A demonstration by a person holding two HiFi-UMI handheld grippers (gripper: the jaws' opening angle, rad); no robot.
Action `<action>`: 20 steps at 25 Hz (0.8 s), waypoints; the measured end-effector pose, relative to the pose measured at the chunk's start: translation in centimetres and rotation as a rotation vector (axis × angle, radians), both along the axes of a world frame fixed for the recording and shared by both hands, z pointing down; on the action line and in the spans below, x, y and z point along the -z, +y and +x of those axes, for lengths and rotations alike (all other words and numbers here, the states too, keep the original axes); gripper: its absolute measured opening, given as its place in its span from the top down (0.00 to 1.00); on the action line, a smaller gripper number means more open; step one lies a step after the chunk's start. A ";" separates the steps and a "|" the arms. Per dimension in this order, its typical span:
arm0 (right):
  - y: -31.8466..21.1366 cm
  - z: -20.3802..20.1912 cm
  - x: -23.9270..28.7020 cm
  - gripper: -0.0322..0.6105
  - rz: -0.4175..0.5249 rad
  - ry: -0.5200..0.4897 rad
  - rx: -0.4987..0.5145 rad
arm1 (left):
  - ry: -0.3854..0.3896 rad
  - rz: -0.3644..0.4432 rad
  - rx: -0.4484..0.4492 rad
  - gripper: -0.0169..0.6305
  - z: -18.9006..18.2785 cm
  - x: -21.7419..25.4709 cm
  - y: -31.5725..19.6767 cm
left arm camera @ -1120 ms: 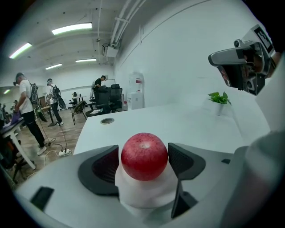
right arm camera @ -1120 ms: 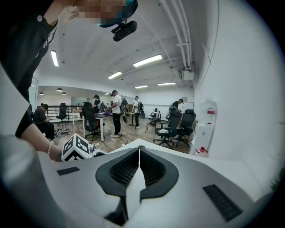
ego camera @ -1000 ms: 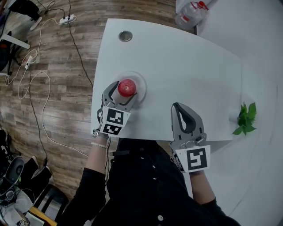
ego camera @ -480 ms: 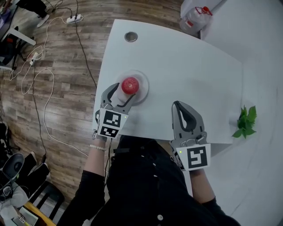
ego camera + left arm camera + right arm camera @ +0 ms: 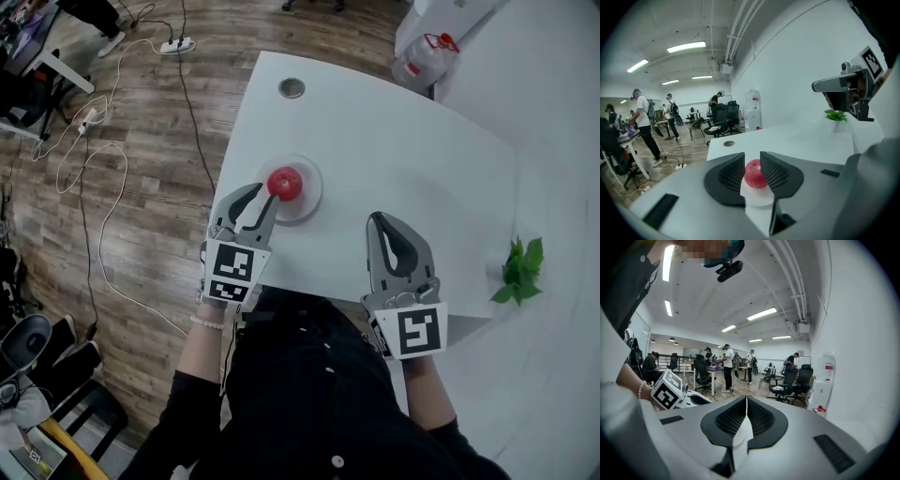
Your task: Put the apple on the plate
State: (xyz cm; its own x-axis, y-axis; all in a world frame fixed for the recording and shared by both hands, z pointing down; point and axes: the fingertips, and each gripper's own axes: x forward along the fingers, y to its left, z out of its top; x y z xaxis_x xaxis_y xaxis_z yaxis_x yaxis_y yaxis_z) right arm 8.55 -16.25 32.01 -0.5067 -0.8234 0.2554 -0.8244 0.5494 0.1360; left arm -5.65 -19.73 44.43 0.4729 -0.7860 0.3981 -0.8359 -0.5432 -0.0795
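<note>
The red apple sits on a clear round plate near the white table's left edge. My left gripper hovers just short of it, tips pointing at the apple and not touching it. Its jaws have just been closing, with nothing between them; a narrow gap remains. In the left gripper view the apple shows through that gap, beyond the gripper. My right gripper is shut and empty over the table's front, its pads meeting in the right gripper view.
The white table has a round cable hole at its far left. A small green plant stands at the right, a water jug beyond the far corner. Cables and a power strip lie on the wooden floor.
My left gripper has let the apple go, drawn back and lifted off it, and its jaws have narrowed. The apple stays on the plate. The right gripper has hardly moved.
</note>
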 end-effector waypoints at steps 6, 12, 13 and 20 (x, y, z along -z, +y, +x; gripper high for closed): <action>-0.1 -0.2 0.9 0.88 0.028 -0.012 0.026 | -0.006 0.044 0.045 0.90 -0.6 3.0 0.5; 0.0 -0.4 1.3 0.88 0.045 -0.015 0.051 | -0.013 0.079 0.063 0.93 -0.6 5.7 1.7; 0.0 -0.5 1.4 0.88 0.047 -0.016 0.054 | -0.014 0.085 0.061 0.94 -0.5 6.2 2.0; 0.3 -1.2 1.7 0.88 0.057 -0.017 0.081 | -0.012 0.123 0.048 0.94 0.0 8.9 3.5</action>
State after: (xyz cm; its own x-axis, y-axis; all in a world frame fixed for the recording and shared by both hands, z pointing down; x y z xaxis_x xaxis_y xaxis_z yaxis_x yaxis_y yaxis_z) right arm 7.34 -15.99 30.28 -0.5761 -0.7926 0.1999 -0.7799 0.6062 0.1559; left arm -5.68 -16.27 35.52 0.4295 -0.8507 0.3030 -0.8590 -0.4884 -0.1535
